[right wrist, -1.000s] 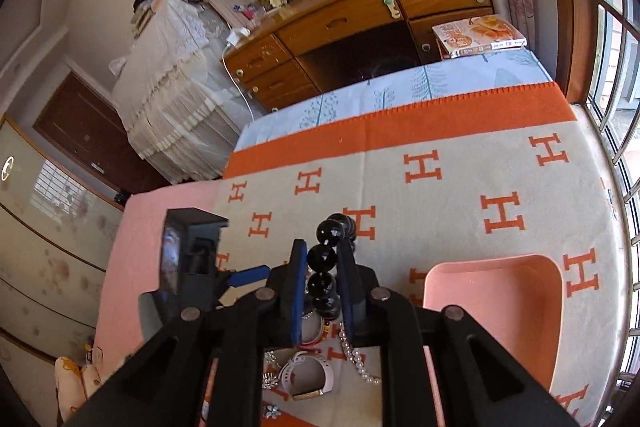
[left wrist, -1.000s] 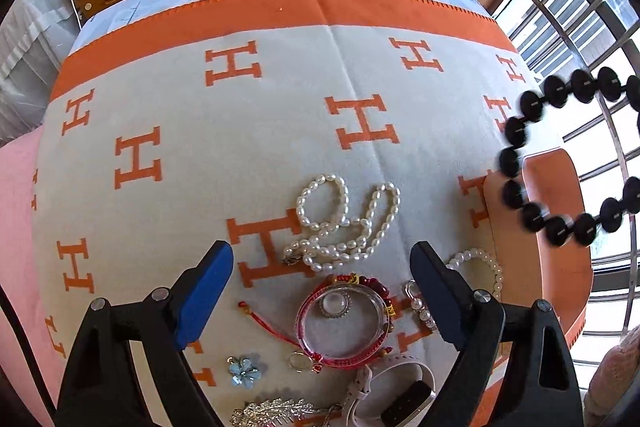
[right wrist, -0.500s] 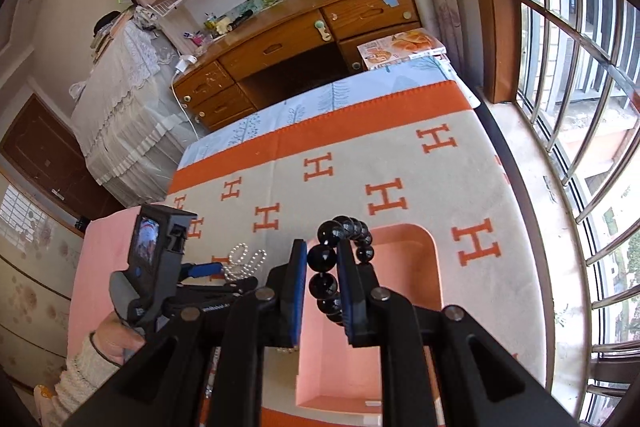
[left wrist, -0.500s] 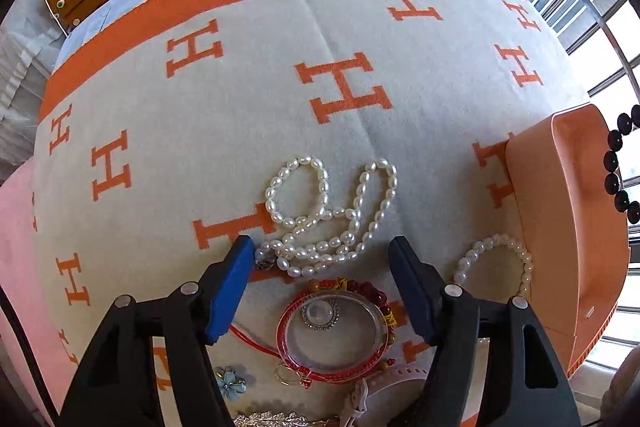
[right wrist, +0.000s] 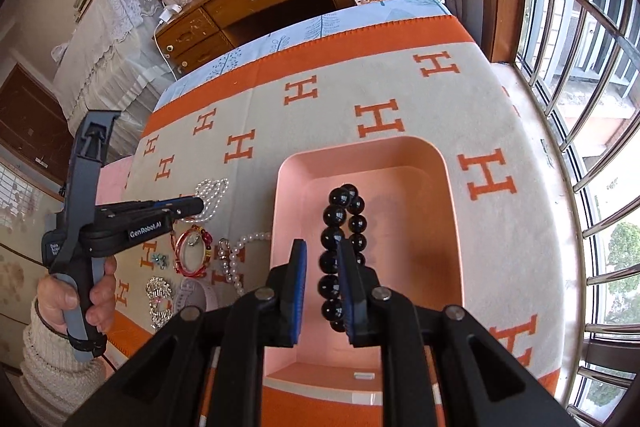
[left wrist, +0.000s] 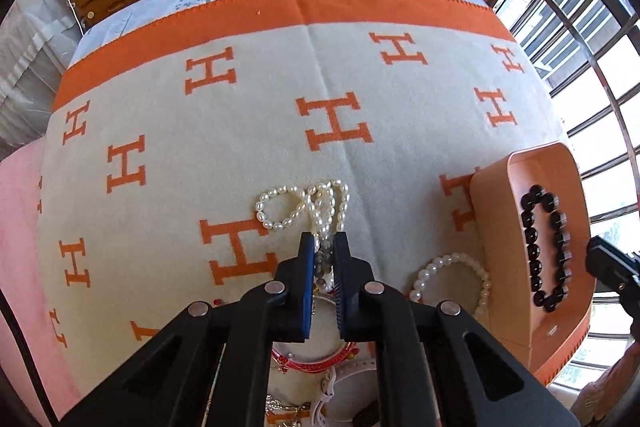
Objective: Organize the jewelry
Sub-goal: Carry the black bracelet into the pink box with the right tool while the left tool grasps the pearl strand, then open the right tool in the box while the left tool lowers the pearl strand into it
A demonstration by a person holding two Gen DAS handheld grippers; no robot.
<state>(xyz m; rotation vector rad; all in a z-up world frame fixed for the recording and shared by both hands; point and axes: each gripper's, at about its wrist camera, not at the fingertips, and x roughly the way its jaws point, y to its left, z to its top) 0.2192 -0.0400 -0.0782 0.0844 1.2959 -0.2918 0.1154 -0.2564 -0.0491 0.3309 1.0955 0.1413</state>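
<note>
The left gripper (left wrist: 324, 247) pinches the pearl strand (left wrist: 316, 203), whose limp loops trail ahead of its jaws. The right gripper (right wrist: 323, 259) pinches the black beads (right wrist: 340, 223), which hang over the tray (right wrist: 450, 187). Both look light, floppy and slippery, so grip across a bunched section.

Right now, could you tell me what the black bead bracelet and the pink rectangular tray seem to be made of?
Black bead bracelet: polished stone or glass, perhaps; the round beads are glossy with bright highlights. Pink rectangular tray: probably moulded plastic; smooth matte walls, rounded corners.
</note>
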